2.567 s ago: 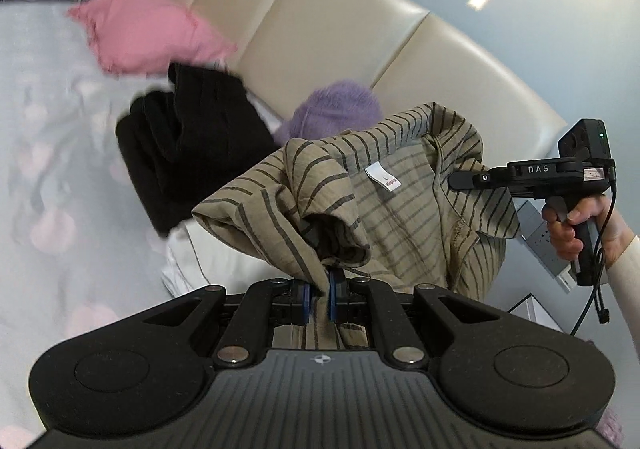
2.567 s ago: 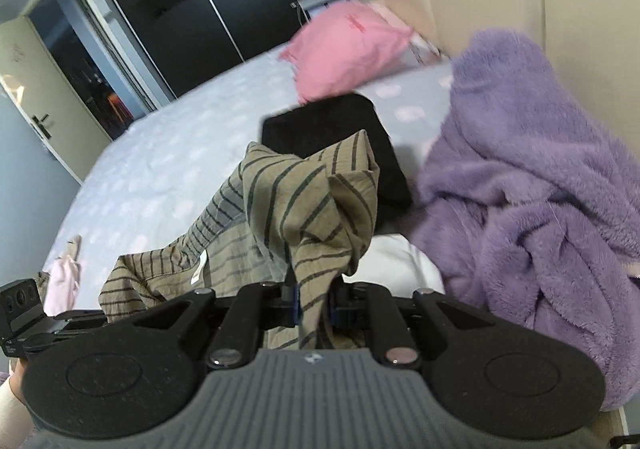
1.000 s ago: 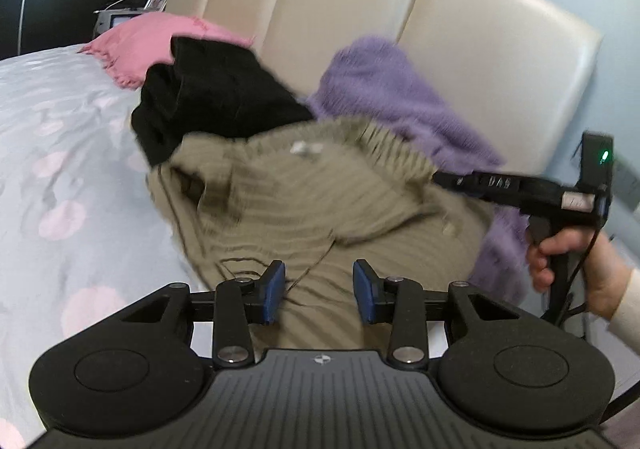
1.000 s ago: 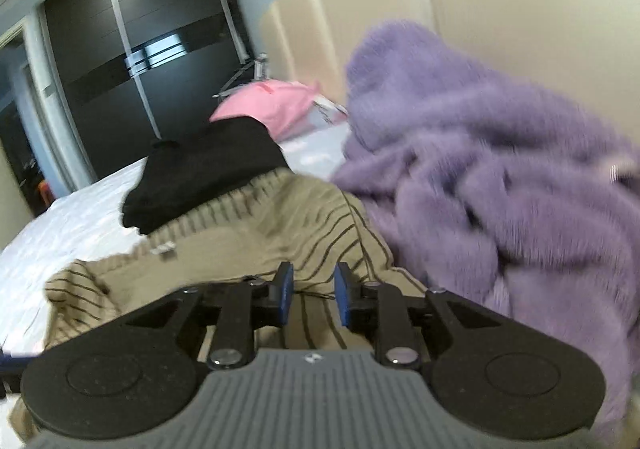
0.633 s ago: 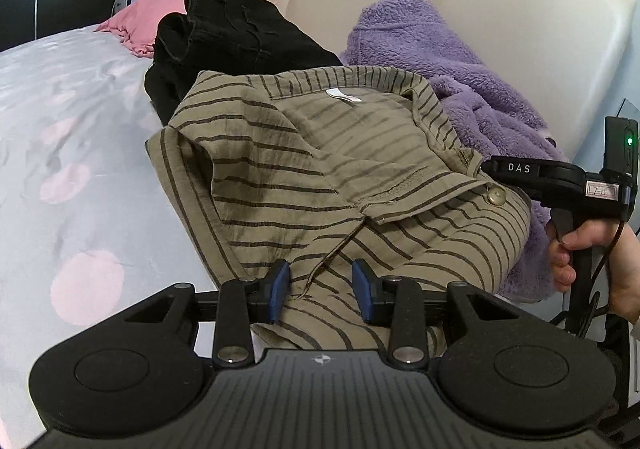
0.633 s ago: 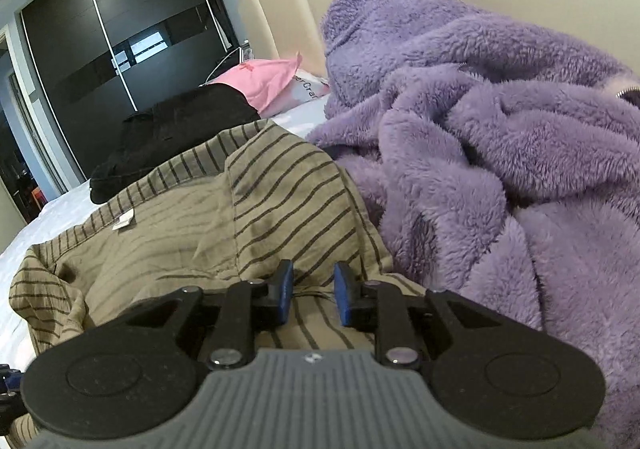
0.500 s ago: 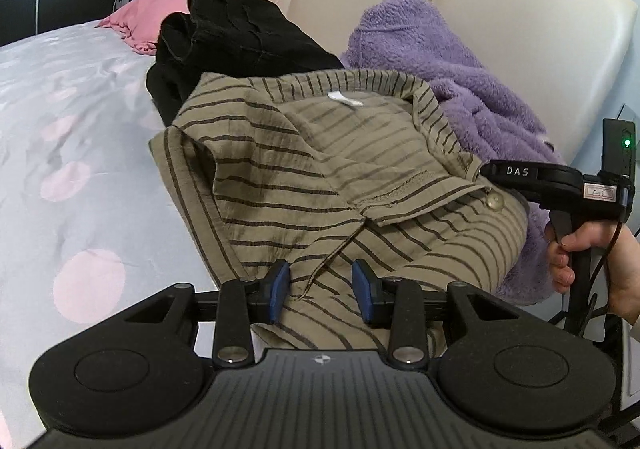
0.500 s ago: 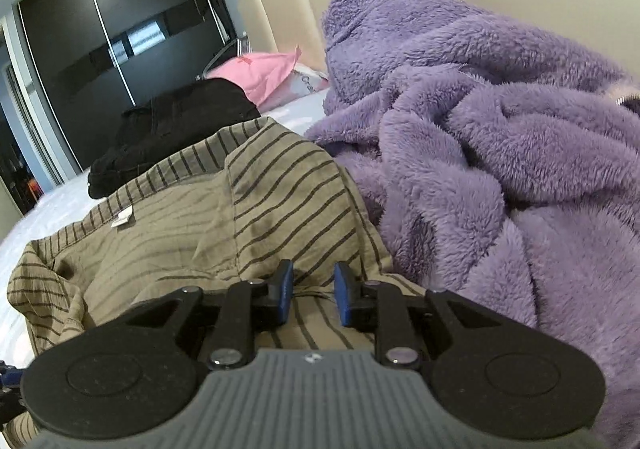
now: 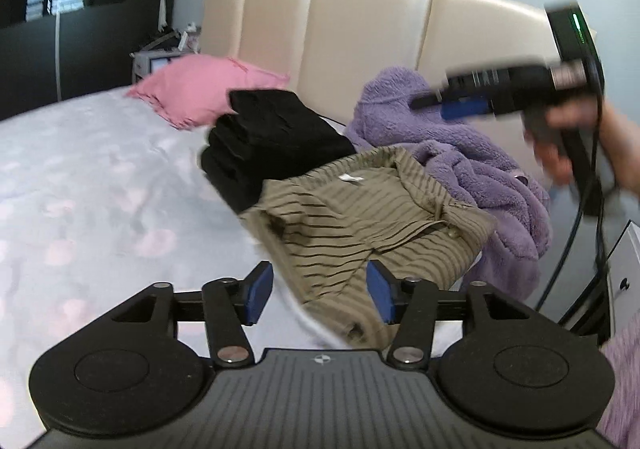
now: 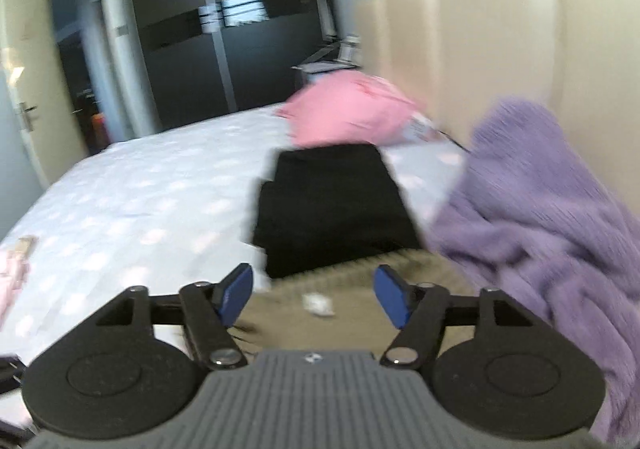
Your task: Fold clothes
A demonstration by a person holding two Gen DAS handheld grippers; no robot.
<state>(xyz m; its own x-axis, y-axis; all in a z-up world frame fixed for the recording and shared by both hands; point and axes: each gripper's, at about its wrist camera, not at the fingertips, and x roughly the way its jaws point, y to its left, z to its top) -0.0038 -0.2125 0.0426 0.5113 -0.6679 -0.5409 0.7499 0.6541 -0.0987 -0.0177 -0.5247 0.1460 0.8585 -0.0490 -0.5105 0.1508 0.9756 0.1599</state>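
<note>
Both jaws are opening with nothing between them: left gripper [image 9: 318, 295] and right gripper [image 10: 314, 299] leave the striped shirt [image 9: 360, 225] apparently folded beside the black stack [image 9: 272, 145].

Motion blur smears the black handheld right gripper [image 9: 464, 105] and the hand [image 9: 560, 153] around it; the olive striped shirt [image 10: 352, 289] is half hidden behind the gripper body, and the fluffy purple robe [image 10: 540, 209] runs off frame.
</note>
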